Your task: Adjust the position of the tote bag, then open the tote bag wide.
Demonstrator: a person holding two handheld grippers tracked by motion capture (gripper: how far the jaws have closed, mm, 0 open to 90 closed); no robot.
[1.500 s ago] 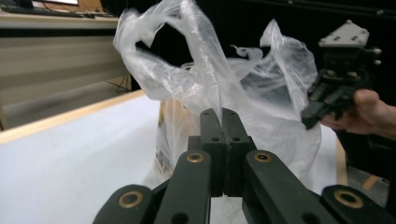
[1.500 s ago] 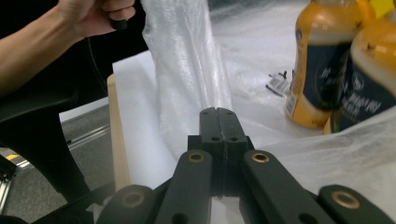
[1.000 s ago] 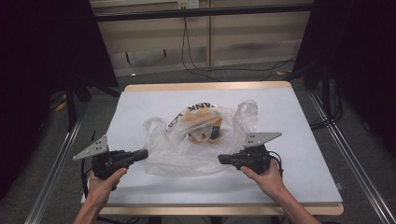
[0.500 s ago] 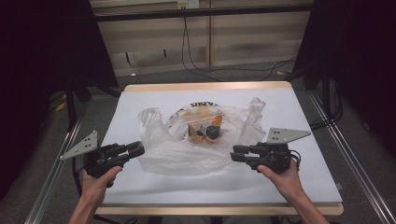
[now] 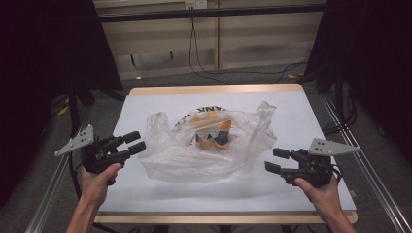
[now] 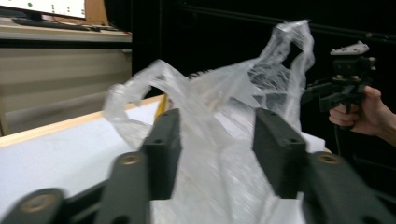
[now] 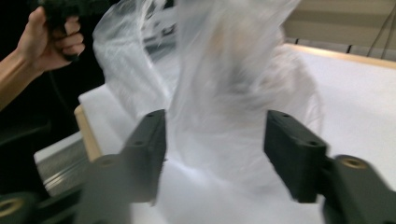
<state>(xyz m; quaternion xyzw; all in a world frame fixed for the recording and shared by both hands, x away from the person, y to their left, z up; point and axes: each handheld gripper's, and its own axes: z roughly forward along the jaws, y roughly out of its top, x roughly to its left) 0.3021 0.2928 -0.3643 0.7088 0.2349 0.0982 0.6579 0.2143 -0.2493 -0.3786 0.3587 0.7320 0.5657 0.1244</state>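
A clear plastic bag (image 5: 204, 150) with black lettering lies crumpled in the middle of the white table (image 5: 160, 194). Small orange and dark items (image 5: 216, 138) sit inside it. My left gripper (image 5: 133, 141) is held open at the bag's left edge, apart from it. My right gripper (image 5: 274, 160) is open just off the bag's right side. In the left gripper view the bag (image 6: 219, 107) rises beyond my open jaws, and the other hand's gripper (image 6: 345, 79) shows far right. The bag (image 7: 224, 79) looms blurred ahead of the open jaws in the right gripper view.
The table has a wooden rim (image 5: 214, 89). Metal rails (image 5: 369, 179) run along both sides. Cables (image 5: 228, 73) lie on the floor behind the table, below a beige wall. Dark curtains stand at left and right.
Both grippers have drawn outward, away from the bag, the left one leftward and the right one rightward. The bag has settled and spread wider on the table.
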